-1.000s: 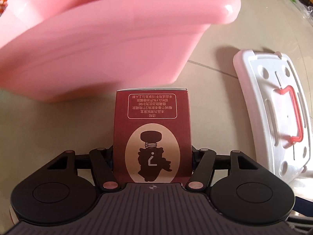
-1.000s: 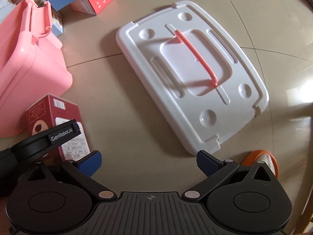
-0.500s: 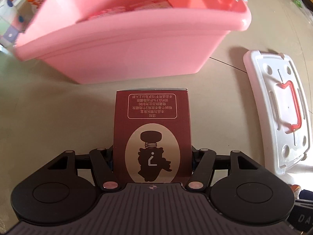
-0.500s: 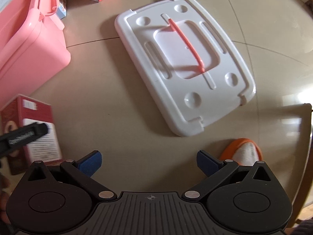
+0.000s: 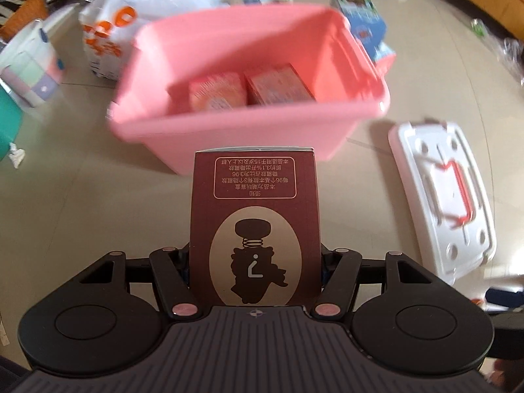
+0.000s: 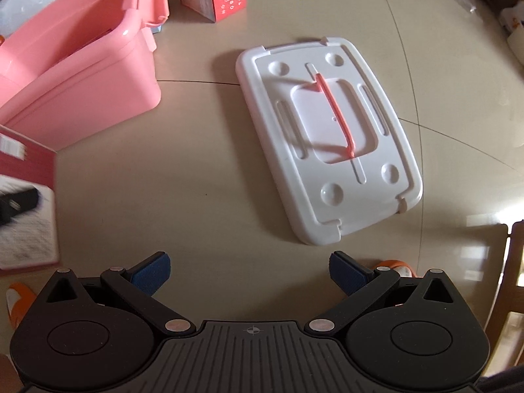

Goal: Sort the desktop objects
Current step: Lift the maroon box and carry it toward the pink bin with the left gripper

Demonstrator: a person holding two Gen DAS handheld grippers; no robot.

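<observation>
Maroon box (image 5: 254, 216) risen above pink bin (image 5: 229, 131), long axis pointing toward bin.

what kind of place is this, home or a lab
Most likely a home floor: glossy beige tiles, a pink storage bin with its white lid laid beside it, shopping bag behind.

One pink plastic storage bin (image 5: 249, 131) holds two pink cardboard boxes (image 5: 217, 95). One dark red cardboard box (image 5: 255, 209) and one white plastic lid (image 6: 327, 137) are also visible. Behind the bin are two blue boxes (image 5: 358, 16) and one white plastic bag (image 5: 157, 3).
</observation>
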